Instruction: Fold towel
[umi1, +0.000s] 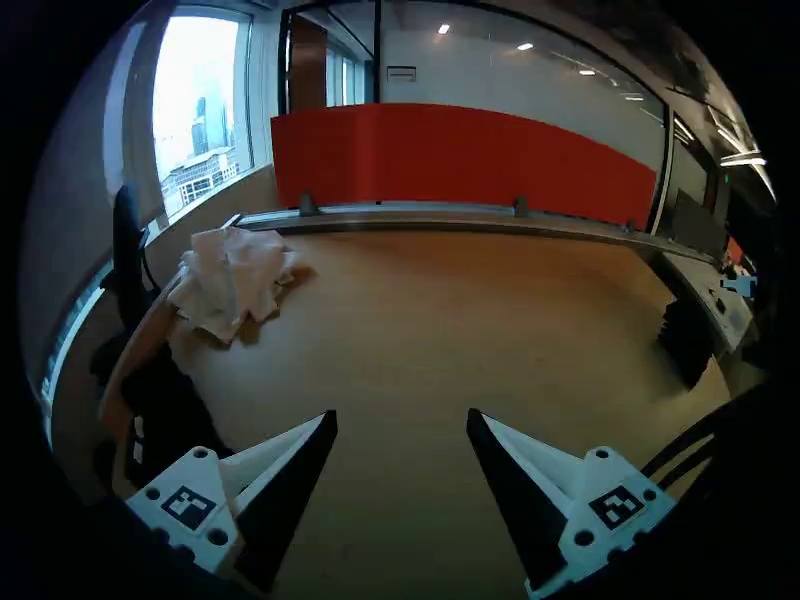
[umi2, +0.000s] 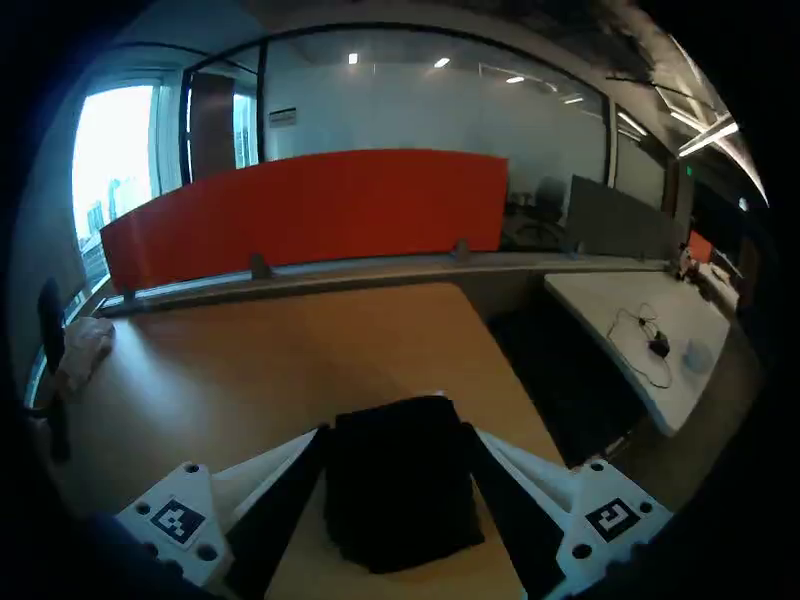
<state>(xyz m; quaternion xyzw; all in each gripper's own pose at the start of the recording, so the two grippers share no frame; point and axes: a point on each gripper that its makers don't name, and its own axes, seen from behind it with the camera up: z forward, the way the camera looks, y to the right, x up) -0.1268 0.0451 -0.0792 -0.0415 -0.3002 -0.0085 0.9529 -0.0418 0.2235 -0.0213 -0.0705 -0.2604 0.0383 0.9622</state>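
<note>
- Left gripper view: the left gripper (umi1: 400, 430) hangs spread and empty over the desk (umi1: 430, 330), probably kept free for the next cloth. A crumpled pale towel pile (umi1: 232, 275) lies just before the left end of the red divider (umi1: 460, 160).
- Right gripper view: the right gripper (umi2: 395, 450) brackets a dark folded towel (umi2: 400, 490), a thick squared block well short of the red divider, likely being set aside as finished. The fingers touch its sides; I cannot tell whether they squeeze it.

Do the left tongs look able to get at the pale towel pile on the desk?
Probably yes: the left tongs are open, and bare desk lies between them and the pile.
</note>
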